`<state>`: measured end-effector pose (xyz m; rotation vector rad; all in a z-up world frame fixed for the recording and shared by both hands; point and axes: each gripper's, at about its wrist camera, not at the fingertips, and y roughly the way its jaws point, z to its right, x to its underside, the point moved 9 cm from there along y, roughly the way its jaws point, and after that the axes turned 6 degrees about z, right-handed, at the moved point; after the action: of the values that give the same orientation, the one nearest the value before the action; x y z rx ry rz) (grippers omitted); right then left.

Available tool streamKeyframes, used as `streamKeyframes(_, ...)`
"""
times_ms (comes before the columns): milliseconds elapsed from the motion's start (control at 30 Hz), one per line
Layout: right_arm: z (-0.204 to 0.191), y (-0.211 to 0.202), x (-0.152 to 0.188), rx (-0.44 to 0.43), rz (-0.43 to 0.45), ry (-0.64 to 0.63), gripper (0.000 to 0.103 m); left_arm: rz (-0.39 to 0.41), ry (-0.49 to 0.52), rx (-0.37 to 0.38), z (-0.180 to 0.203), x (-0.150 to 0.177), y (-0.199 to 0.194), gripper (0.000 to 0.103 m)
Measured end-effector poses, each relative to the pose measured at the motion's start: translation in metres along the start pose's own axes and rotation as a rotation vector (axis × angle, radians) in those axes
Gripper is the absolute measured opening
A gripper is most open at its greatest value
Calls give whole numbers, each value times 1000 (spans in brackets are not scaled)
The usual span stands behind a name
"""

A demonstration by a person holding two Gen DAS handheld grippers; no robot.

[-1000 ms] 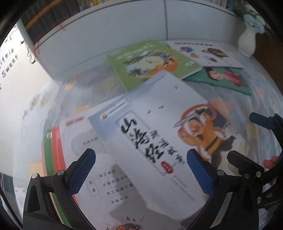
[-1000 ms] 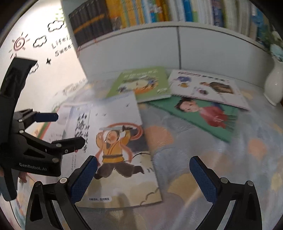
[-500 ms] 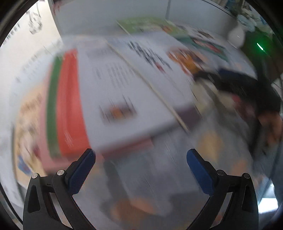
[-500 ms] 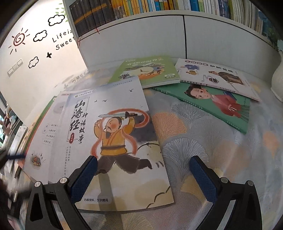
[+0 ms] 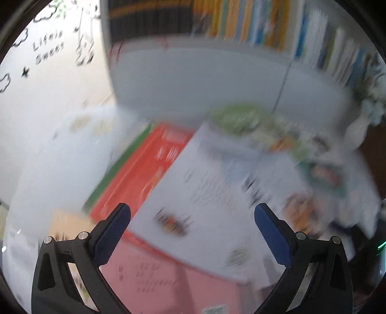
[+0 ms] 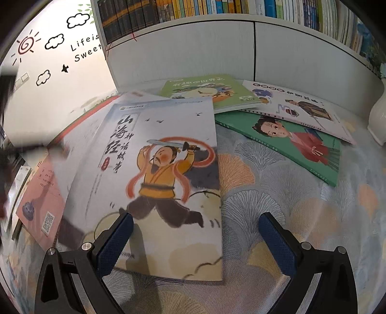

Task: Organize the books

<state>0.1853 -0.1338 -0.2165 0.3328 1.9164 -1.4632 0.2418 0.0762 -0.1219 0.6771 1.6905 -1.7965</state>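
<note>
Jaws gape empty on both the left hand-held gripper (image 5: 193,229) and right hand-held gripper (image 6: 196,233), above the warrior-cover book (image 6: 164,174) at frame centre.

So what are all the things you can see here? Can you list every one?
Warrior book: one, pale cover with a man in yellow swinging a sword, top of the pile at left.
Pink book: one, pink, low in the pile, sticking out at left.
Red book: one, red, in the pile.
Light green book: one, at the back.
Dark green book: one, girl in red, at right.
White book: one, overlapping the dark green one.
Vase: one, white, far right.
Shelf books: many, mixed colours, upright.
Tablecloth: one, leaf pattern.
Left gripper: open.
Right gripper: open.
</note>
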Motion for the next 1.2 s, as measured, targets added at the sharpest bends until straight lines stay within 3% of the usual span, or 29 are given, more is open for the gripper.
streamKeyframes(67, 0, 0, 0, -4, 1, 3, 103, -6, 34, 55, 17, 0, -2, 102)
streamKeyframes(200, 2, -2, 0, -30, 11, 29, 103, -135, 151, 105, 58, 48, 27, 102)
streamKeyframes(367, 0, -1, 0, -36, 2, 7, 103, -208, 112, 243, 102, 74, 44, 102)
streamKeyframes(800, -6, 4, 1, -25, -19, -58, 103, -193, 108, 103, 113, 90, 49, 102)
streamKeyframes(933, -30, -2, 5, -171, -22, -104, 103, -179, 119, 70, 113, 98, 42, 102)
streamKeyframes(1033, -33, -3, 6, -192, -22, -108, 103, -190, 89, 63, 110, 97, 42, 102)
streamKeyframes(1200, -9, -21, -1, -458, 27, 226, 103, -245, -210, 186, 94, 84, 36, 101)
